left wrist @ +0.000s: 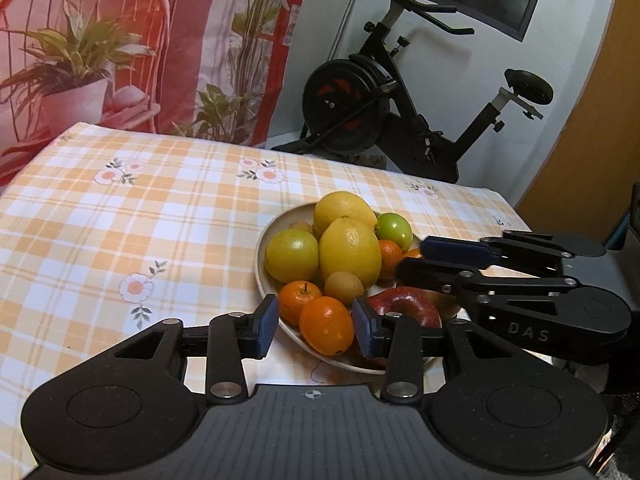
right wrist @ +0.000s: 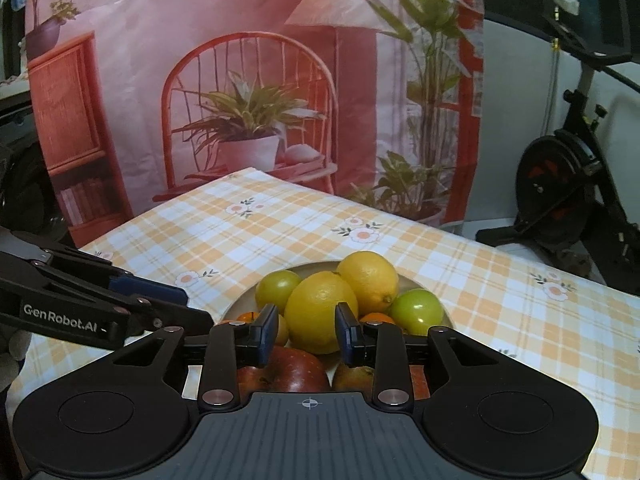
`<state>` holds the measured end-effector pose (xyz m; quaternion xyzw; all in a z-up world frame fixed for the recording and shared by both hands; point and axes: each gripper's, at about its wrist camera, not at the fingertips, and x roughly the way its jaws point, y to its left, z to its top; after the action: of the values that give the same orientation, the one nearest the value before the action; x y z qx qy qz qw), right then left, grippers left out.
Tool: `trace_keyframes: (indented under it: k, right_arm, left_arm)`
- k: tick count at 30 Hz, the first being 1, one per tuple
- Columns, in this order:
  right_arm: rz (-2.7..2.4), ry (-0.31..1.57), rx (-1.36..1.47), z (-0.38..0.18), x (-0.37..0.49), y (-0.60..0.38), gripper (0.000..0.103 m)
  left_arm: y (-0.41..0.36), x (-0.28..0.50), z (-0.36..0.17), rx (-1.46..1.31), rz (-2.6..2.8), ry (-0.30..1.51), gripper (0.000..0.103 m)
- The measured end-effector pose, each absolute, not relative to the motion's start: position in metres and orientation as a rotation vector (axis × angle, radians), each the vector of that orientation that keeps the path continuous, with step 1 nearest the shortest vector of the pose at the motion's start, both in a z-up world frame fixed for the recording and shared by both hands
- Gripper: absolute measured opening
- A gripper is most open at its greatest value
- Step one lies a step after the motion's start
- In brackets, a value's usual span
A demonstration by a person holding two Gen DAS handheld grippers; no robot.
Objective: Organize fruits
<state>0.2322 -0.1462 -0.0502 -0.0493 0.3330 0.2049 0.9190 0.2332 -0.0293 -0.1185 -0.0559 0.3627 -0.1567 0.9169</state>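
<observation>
A beige plate (left wrist: 296, 212) holds two lemons (left wrist: 350, 252), two green fruits (left wrist: 292, 256), several small oranges and a red apple (left wrist: 404, 306). My left gripper (left wrist: 316, 328) sits low at the plate's near edge, open. An orange (left wrist: 326, 324) lies between its blue pads; the left pad stands clear of it. My right gripper (left wrist: 410, 258) reaches in from the right over the plate. In its own view the right gripper (right wrist: 307, 334) shows a gap with nothing pressed. The big lemon (right wrist: 320, 316) lies beyond it and the red apple (right wrist: 296, 368) below.
The plate (right wrist: 316, 268) rests on an orange-checked tablecloth (left wrist: 140, 220) with bare cloth to its left and behind. The left gripper (right wrist: 196, 308) enters the right wrist view from the left. An exercise bike (left wrist: 380, 100) and a printed backdrop (right wrist: 240, 80) stand past the table.
</observation>
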Motion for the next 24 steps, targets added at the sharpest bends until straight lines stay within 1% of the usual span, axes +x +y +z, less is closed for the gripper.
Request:
trace_keyframes:
  k: [1,8,13,17,18,19,20,21,22,23,24]
  right_arm:
    - [0.413,0.68,-0.098,-0.048,0.23,-0.148,0.031]
    - [0.336,0.647,-0.071,-0.033,0.217,-0.157,0.031]
    - [0.266,0.619,-0.034,-0.023,0.206,-0.167,0.036]
    - [0.204,0.595,-0.009,-0.016,0.196,-0.177,0.046]
    - [0.191,0.591,-0.005,-0.014,0.195,-0.179,0.051]
    - [0.174,0.587,0.0,-0.012,0.192,-0.181,0.054]
    - [0.16,0.581,0.003,-0.01,0.189,-0.183,0.06]
    - [0.147,0.573,0.008,-0.008,0.186,-0.185,0.064]
    - [0.134,0.565,0.013,-0.006,0.183,-0.187,0.067]
    - [0.121,0.559,0.018,-0.003,0.18,-0.188,0.072]
    - [0.113,0.555,0.023,-0.001,0.178,-0.189,0.077]
  left_arm:
    - [-0.029,0.232,-0.116,-0.111,-0.318,0.74,0.049]
    - [-0.026,0.223,-0.099,-0.081,-0.291,0.699,0.049]
    - [-0.021,0.215,-0.086,-0.067,-0.267,0.67,0.05]
    - [-0.017,0.208,-0.075,-0.059,-0.251,0.642,0.055]
    - [-0.016,0.206,-0.072,-0.058,-0.247,0.634,0.057]
    - [-0.015,0.204,-0.069,-0.056,-0.244,0.628,0.058]
    - [-0.014,0.203,-0.067,-0.054,-0.24,0.622,0.059]
    - [-0.013,0.201,-0.064,-0.053,-0.238,0.616,0.063]
    - [-0.013,0.199,-0.061,-0.053,-0.236,0.61,0.068]
    - [-0.012,0.197,-0.059,-0.054,-0.237,0.604,0.072]
    - [-0.011,0.195,-0.056,-0.054,-0.245,0.6,0.078]
